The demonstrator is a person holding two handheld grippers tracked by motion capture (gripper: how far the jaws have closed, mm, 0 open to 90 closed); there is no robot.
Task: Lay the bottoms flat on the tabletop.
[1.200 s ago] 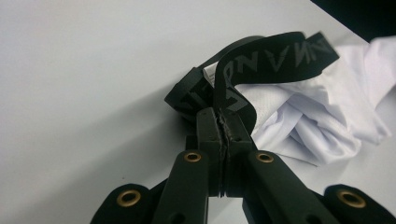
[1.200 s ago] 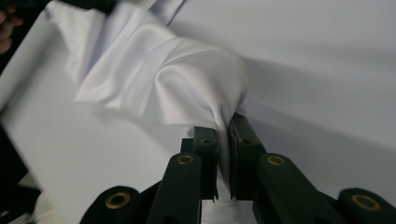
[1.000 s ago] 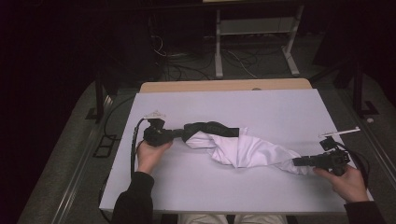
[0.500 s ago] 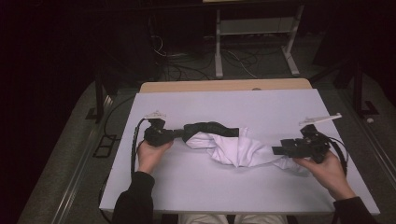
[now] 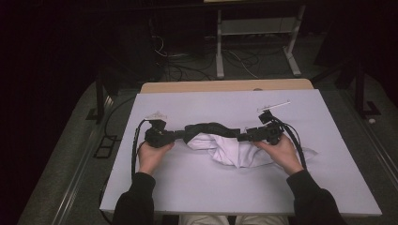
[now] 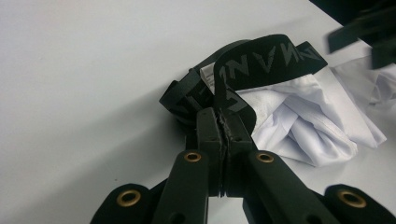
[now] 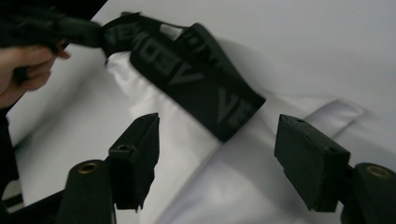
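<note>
High view: my left gripper [image 5: 174,136] pinches the waistband [image 5: 209,128] at nine o'clock; right gripper [image 5: 244,137], jaws just opening, holds nothing.

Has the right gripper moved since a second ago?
Yes. The right gripper has slid leftward from the table's right edge, fingers just opening over the waistband.
</note>
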